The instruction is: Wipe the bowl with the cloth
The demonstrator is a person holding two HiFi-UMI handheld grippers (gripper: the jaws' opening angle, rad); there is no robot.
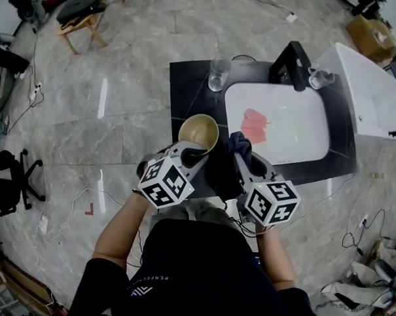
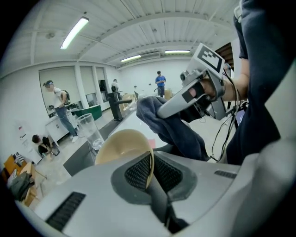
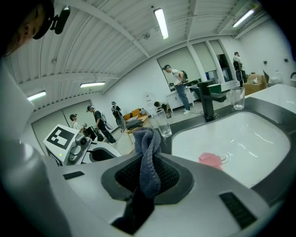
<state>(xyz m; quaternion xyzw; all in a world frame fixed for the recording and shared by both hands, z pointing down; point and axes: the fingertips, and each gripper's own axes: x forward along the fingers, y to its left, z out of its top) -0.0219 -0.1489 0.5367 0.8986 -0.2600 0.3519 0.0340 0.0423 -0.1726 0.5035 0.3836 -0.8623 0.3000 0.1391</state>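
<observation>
A tan bowl (image 1: 198, 132) is held over the black counter's left part, tilted, its rim pinched between the pads of my left gripper (image 1: 199, 152). In the left gripper view the bowl (image 2: 121, 146) rises from the shut jaws of the left gripper (image 2: 150, 173). My right gripper (image 1: 239, 152) is shut on a dark blue cloth (image 1: 238, 143), just right of the bowl. The cloth (image 3: 147, 159) stands up out of the jaws of the right gripper (image 3: 148, 178) in the right gripper view, and the cloth (image 2: 173, 125) hangs beside the bowl in the left gripper view.
A white sink basin (image 1: 297, 135) lies to the right, with a pink sponge (image 1: 255, 126) in it and a black faucet (image 1: 292, 63) behind. A clear glass (image 1: 219, 74) stands at the counter's back; another glass (image 1: 319, 77) is by the faucet. Cables trail on the floor.
</observation>
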